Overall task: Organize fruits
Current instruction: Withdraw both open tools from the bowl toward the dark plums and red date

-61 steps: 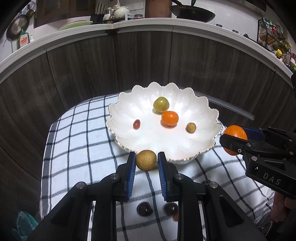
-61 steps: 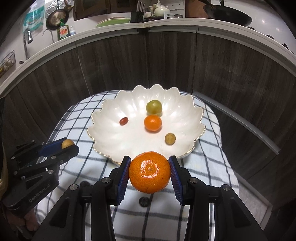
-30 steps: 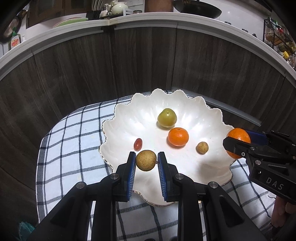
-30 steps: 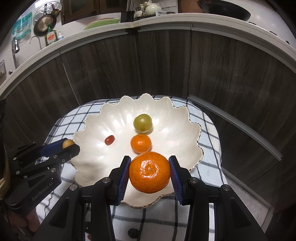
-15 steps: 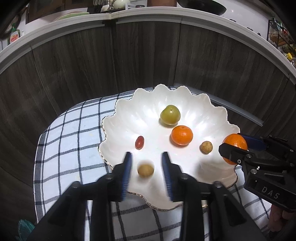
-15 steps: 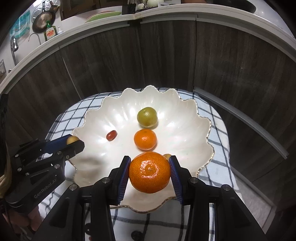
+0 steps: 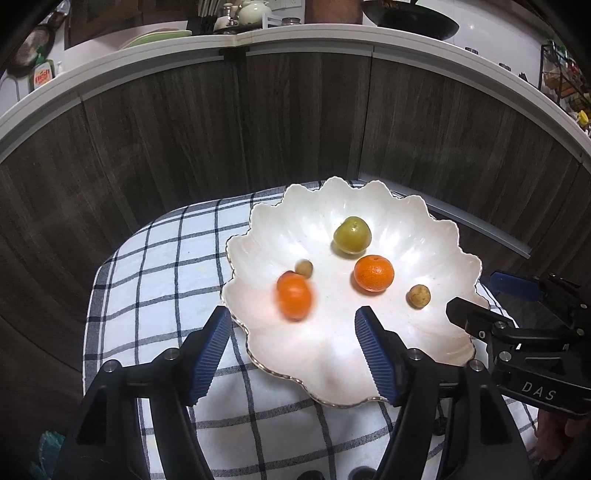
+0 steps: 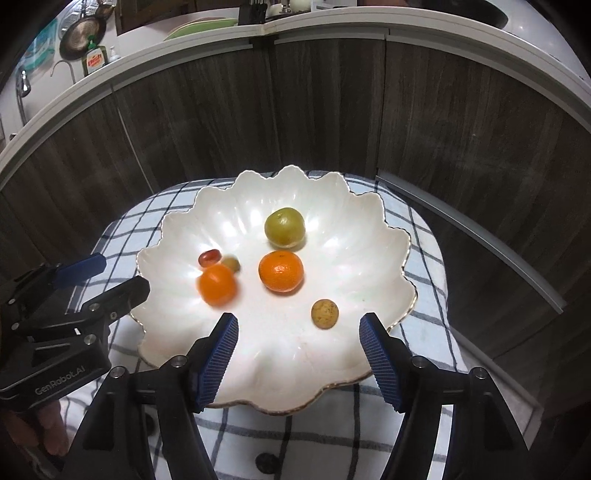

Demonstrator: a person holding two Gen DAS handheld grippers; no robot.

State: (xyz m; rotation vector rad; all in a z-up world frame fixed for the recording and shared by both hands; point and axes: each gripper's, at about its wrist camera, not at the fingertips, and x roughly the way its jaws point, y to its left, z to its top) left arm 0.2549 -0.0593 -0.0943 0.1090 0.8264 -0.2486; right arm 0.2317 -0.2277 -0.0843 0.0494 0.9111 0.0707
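Both pairs of fingers stood wide with nothing between them, their jaws having just been opening. The left gripper hung over the near left rim of the scalloped white bowl, and the right gripper over the bowl's near edge.

Just beyond the fingers, inside the bowl, a blurred mandarin lay left of centre — apparently rolling — touching or all but touching a small blurred yellowish fruit and a red grape at its far side. A second mandarin sat sharp at the centre, a green plum-like fruit just beyond it, and a small brown longan-like fruit alone nearer the right fingers. Nothing stood between the fingers and the fruit.

The bowl rested on a white cloth with dark checks; a small dark round thing lay on the cloth near the bottom edge, too dim to identify. Dark wood-grain panels curved behind, topped by a pale worktop carrying a green plate, a dark pan and a green bottle whose red label was unreadable.

The right gripper's body read "DAS" — the left one "GenRobot.AI".
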